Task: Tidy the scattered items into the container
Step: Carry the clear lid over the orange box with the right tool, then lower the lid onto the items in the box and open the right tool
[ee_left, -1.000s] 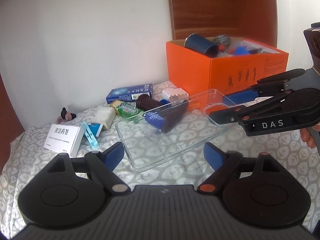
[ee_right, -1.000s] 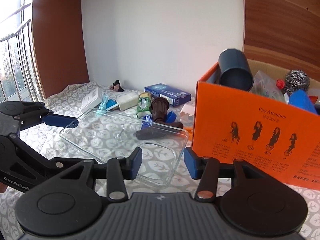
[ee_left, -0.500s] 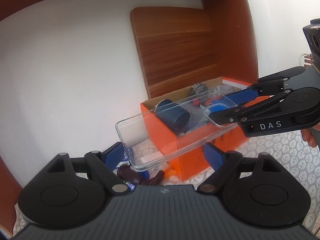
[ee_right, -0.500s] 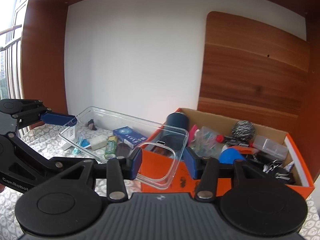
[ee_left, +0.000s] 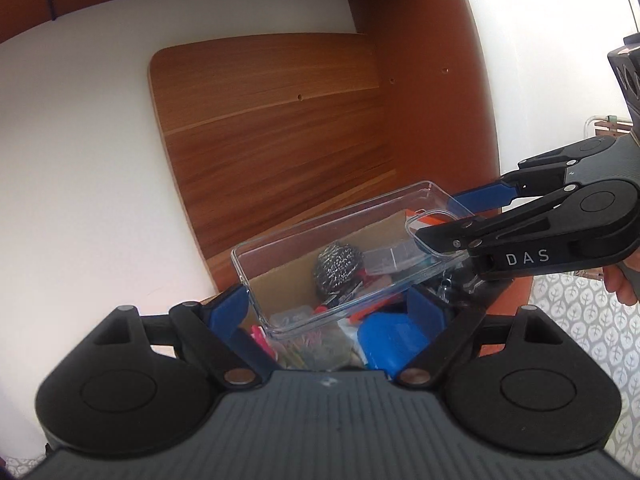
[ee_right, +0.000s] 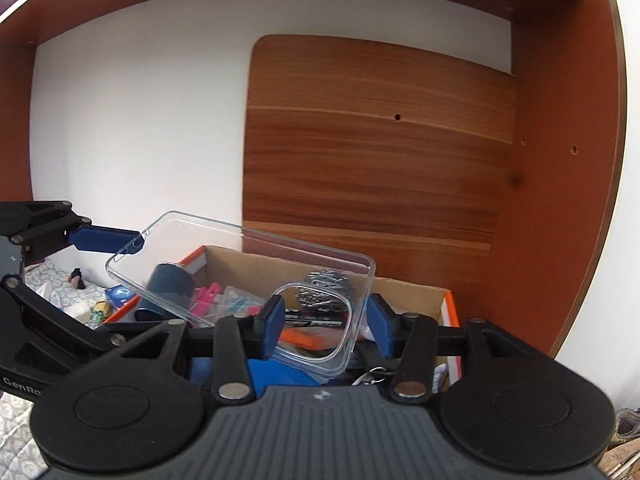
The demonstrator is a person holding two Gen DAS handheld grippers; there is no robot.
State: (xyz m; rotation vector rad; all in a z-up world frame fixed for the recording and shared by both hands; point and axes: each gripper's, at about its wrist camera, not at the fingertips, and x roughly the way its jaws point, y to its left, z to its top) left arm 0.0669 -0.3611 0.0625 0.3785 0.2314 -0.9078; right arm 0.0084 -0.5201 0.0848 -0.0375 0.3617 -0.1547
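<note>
Clear glossy plastic phone case point(ee_left: 352, 256), matt cardboard box point(ee_right: 416, 292), wiry metal scourer point(ee_left: 338, 268)

clear phone case point(ee_left: 320, 248), orange box point(ee_right: 450, 308), blue-padded black claw point(ee_right: 324, 326), silver scrubber point(ee_left: 338, 266), grey leaf-print cloth point(ee_left: 580, 320)

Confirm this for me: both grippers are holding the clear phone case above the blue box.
Wrong on the colour: the box is orange cardboard, as the right wrist view shows. Otherwise correct: the left gripper and right gripper both hold the clear phone case above it.
</note>
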